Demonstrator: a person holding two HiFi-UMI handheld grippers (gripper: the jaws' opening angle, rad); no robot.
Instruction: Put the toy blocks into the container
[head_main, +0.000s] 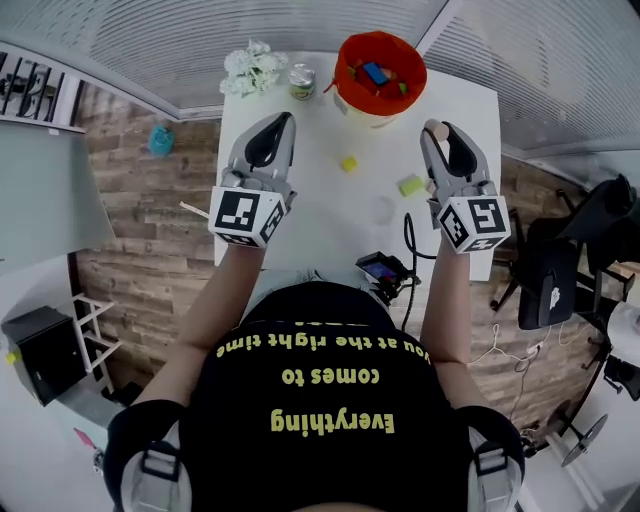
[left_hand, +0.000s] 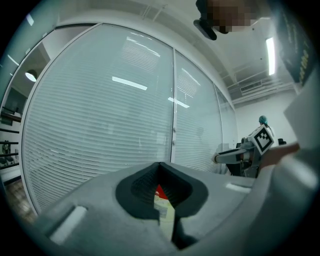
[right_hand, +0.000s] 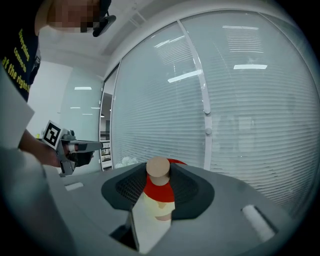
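Observation:
An orange container (head_main: 345, 55) stands at the table's far edge with several toy blocks (head_main: 377, 73) inside. On the white table (head_main: 300, 215) lie a yellow block (head_main: 348, 163) and a light-green block (head_main: 410, 185). My right gripper (head_main: 437, 130) is held above the table's right side, shut on a tan wooden cylinder block (right_hand: 158, 168) at its jaw tips; the container (right_hand: 158, 192) shows red through the gap behind it. My left gripper (head_main: 283, 120) hovers over the table's left side, its jaws together with nothing between them (left_hand: 160, 167).
A bunch of white flowers (head_main: 252, 68) and a small can (head_main: 302, 80) stand at the far left of the table. A small device with a cable (head_main: 385, 268) sits at the near edge. A black chair (head_main: 560, 270) is to the right.

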